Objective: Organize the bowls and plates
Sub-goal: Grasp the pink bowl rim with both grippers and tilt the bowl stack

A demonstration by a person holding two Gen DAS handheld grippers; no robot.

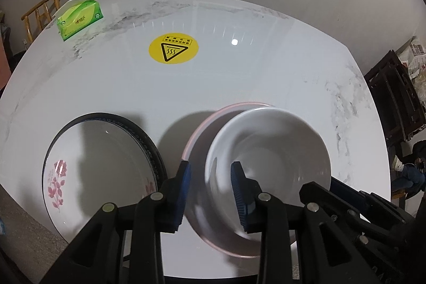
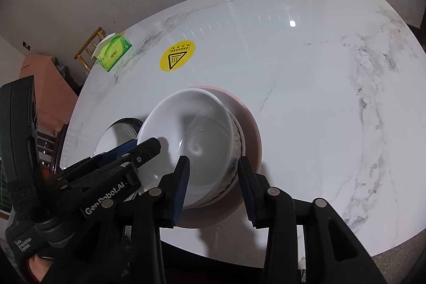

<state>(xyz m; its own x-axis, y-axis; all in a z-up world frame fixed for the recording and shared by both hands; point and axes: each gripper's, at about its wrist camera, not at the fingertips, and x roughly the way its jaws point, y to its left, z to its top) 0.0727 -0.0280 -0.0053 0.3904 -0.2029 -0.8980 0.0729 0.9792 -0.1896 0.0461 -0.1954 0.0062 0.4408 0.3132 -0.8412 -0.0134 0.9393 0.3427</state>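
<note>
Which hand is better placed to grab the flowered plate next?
Left. The flowered plate lies right beside the left gripper, on its outer side. The right gripper sits at the white bowl's far rim, with the bowl and the left gripper between it and the plate.

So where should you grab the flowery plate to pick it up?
Probably by its dark rim, from above, one finger inside and one outside. The flower plate lies flat on the table, so only its raised edge offers a pinch. The near edge looks easiest, clear of the white bowl.
</note>
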